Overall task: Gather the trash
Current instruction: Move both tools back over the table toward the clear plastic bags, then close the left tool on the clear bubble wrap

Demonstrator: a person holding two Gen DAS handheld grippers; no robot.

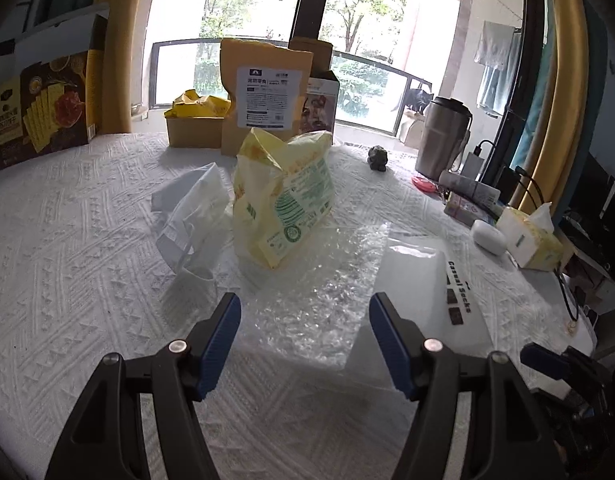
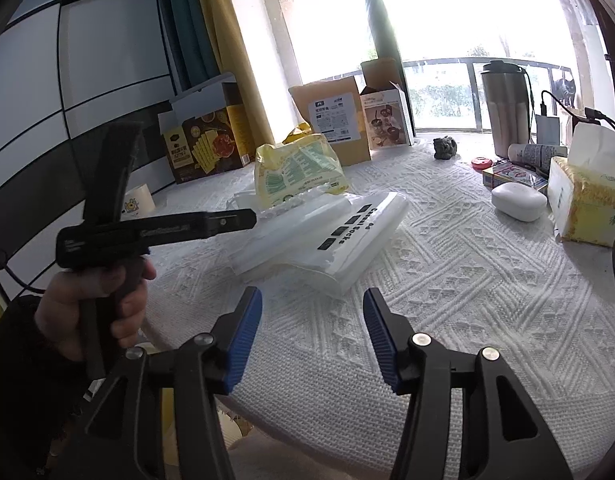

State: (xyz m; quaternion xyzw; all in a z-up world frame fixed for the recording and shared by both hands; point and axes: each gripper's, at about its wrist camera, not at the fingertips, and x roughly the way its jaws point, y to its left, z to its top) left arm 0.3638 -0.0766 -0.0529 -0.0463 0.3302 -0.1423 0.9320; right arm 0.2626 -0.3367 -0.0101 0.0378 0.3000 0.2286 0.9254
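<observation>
Lying flat just ahead of the left gripper (image 1: 305, 340), whose empty jaws are standing open, is the bubble wrap sheet (image 1: 327, 280), beside the sock packet (image 1: 427, 292); the right gripper (image 2: 312, 334), also open and empty, is sitting farther off.

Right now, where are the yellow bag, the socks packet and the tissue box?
yellow bag (image 1: 283, 196): left wrist view, printed front.
socks packet (image 2: 347, 232): right wrist view, lettered top face.
tissue box (image 2: 587, 208): right wrist view, yellow side.

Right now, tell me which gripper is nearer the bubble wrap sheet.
Left. The left gripper hangs open just over the near edge of the bubble wrap sheet. The right gripper is open too, off beyond the white socks bag that lies beside the sheet.
</observation>
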